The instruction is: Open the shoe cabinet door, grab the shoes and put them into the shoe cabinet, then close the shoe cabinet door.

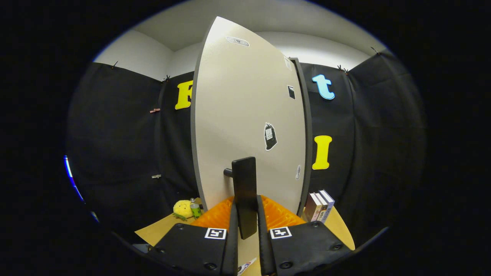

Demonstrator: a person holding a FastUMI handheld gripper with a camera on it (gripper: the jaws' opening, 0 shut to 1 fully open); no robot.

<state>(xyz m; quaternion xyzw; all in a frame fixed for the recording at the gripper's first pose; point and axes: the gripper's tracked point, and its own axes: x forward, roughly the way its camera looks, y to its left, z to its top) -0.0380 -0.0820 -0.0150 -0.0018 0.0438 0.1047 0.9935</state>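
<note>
The shoe cabinet's pale door [245, 107] stands tall straight ahead, with a dark grey frame edge [305, 134] along its right side. Its left edge is turned toward me, so the door looks swung partly out. A black upright bar handle [244, 180] sticks out from the door's lower part. My gripper [246, 200] is shut on this handle, with one finger [233, 218] pressing on each side of it.
A yellow plush toy [182, 209] and a small green bottle [195, 209] sit on the wooden tabletop [161, 230] left of the door. A few books [319, 207] stand upright at the door's right foot. Black cloth walls close in on both sides.
</note>
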